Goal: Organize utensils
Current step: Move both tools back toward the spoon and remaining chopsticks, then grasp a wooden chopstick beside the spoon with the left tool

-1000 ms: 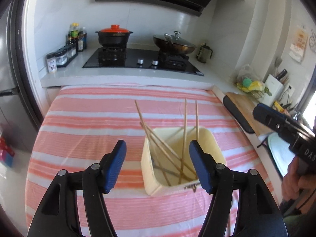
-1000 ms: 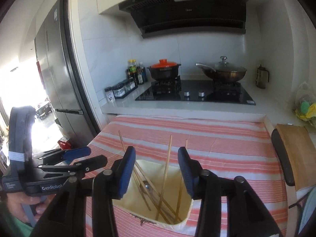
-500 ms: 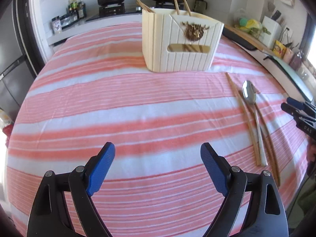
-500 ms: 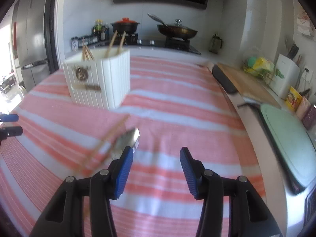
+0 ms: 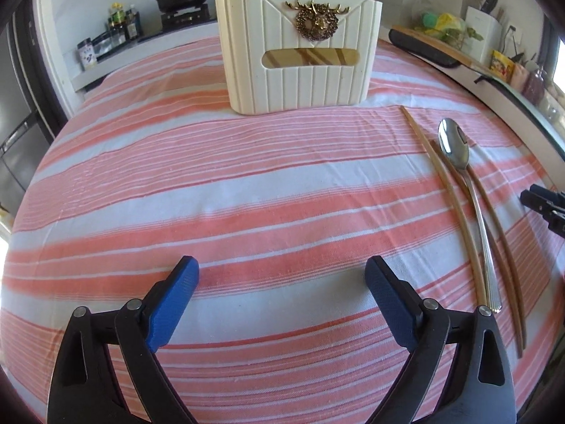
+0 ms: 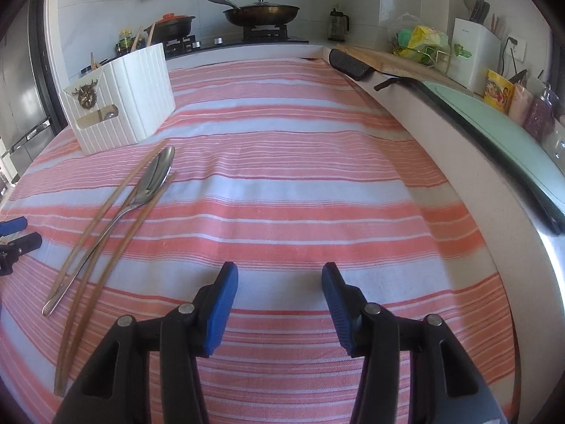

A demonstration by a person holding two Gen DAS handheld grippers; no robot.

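Note:
A cream ribbed utensil holder [image 5: 300,53] with a gold deer badge stands on the striped tablecloth, with several chopsticks sticking out of it; it also shows in the right wrist view [image 6: 120,100]. A metal spoon [image 5: 466,194] lies between two wooden chopsticks [image 5: 445,190] to its right; the spoon [image 6: 141,190] and chopsticks [image 6: 106,212] also show in the right wrist view. My left gripper [image 5: 280,304] is open and empty, low over the cloth in front of the holder. My right gripper [image 6: 279,300] is open and empty, right of the spoon.
The pink-and-white striped cloth [image 6: 317,176] covers the table. A counter with a cutting board [image 6: 385,60], a knife block [image 6: 473,53] and a sink cover [image 6: 512,130] runs along the right. A stove with a wok [image 6: 261,12] and a pot sits behind.
Both grippers have dropped from above the holder down to just over the cloth near the table's front. The spoon and two chopsticks now lie in view. Both grippers stay open.

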